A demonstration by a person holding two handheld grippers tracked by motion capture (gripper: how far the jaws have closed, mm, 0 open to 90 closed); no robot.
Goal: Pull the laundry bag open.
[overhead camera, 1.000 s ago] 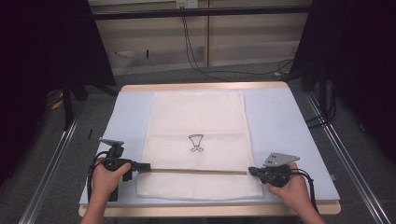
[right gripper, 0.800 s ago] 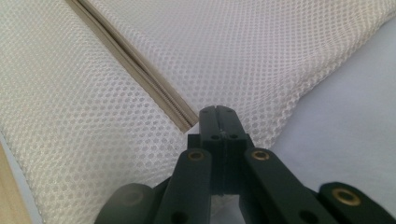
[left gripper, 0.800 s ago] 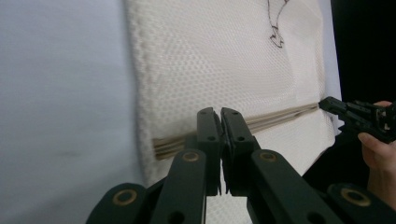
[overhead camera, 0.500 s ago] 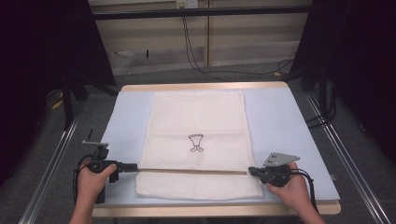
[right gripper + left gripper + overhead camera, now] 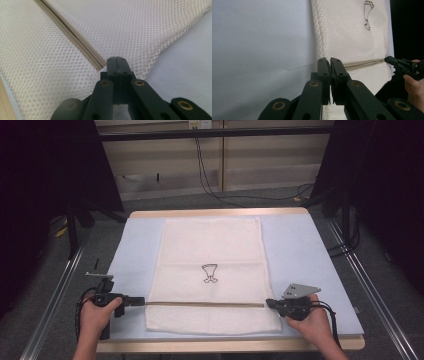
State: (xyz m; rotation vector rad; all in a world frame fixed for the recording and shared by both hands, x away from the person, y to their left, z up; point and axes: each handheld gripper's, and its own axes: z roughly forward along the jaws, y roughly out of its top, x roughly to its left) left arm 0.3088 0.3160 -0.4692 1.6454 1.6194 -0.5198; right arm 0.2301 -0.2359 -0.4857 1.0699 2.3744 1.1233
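A white mesh bag (image 5: 210,255) with a small dark emblem (image 5: 210,273) lies flat on the light blue table mat (image 5: 310,250). A tan zipper (image 5: 205,304) runs across it near the front. My left gripper (image 5: 142,301) is at the zipper's left end, at the bag's edge. In the left gripper view its tips (image 5: 329,60) are shut where the zipper (image 5: 364,63) ends, and the pull is hidden behind them. My right gripper (image 5: 268,303) is shut at the zipper's right end. In the right gripper view it (image 5: 116,58) pinches the mesh (image 5: 140,25) beside the zipper (image 5: 70,31).
The table's wooden front edge (image 5: 230,345) lies just below both hands. Metal rails (image 5: 370,285) run along both sides of the table. Cables (image 5: 210,175) hang on the wall behind. Bare mat flanks the bag left and right.
My left gripper has slid left along the zipper to the bag's left edge, and the bag's near left corner has flattened. The right gripper has stayed in place.
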